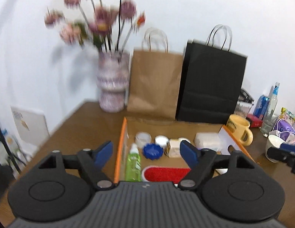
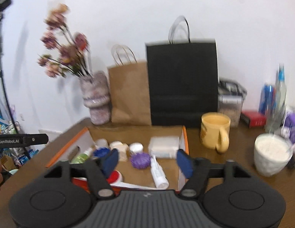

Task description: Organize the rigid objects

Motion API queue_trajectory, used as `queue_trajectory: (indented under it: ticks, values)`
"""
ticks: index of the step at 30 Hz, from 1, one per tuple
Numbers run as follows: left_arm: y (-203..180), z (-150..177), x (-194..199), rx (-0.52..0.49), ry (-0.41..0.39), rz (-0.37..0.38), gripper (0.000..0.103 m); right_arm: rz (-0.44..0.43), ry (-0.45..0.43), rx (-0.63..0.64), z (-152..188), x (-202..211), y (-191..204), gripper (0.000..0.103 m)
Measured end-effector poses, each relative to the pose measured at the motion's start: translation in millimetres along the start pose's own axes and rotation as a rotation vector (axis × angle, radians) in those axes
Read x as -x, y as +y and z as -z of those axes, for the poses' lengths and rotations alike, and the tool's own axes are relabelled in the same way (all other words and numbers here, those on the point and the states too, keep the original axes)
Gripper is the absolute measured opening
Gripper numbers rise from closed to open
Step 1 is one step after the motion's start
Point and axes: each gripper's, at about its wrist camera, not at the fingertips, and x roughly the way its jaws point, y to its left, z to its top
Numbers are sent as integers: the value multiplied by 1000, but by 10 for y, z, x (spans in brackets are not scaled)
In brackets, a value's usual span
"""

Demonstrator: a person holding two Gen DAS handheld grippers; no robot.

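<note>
Both grippers, left gripper (image 1: pixel 146 151) and right gripper (image 2: pixel 147 160), hover spread wide, holding nothing, above the near end of the cardboard box (image 2: pixel 137 133); inside lie a green bottle (image 1: pixel 133 163), blue lid (image 1: pixel 152 150), purple lid (image 2: pixel 140 159), white tube (image 2: pixel 159 172).

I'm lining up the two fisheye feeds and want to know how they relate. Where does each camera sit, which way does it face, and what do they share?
Left wrist: on the left gripper, looking forward and down over the box's left edge; its open blue fingers show, and the right gripper at the right edge.
Right wrist: on the right gripper, facing the box's right side and yellow mug; open fingers show.
Shared: box, mug, black bag.
</note>
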Motion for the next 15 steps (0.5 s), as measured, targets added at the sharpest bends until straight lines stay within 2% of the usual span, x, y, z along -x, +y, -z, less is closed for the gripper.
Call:
queue_trajectory:
  ticks: [4, 8, 11, 15]
  values:
    - [-66, 166, 608, -45, -138, -10, 85, -11, -106, 75, 60, 484, 160, 85]
    - [-152, 447, 1156, -68, -261, -10, 91, -30, -192, 85, 277, 868, 249, 89]
    - [-213, 703, 1506, -68, -304, 0, 92, -23, -232, 79, 519, 1136, 310, 89]
    - [-281, 979, 1844, -99, -307, 20, 94, -21, -224, 52, 766, 1389, 344, 89]
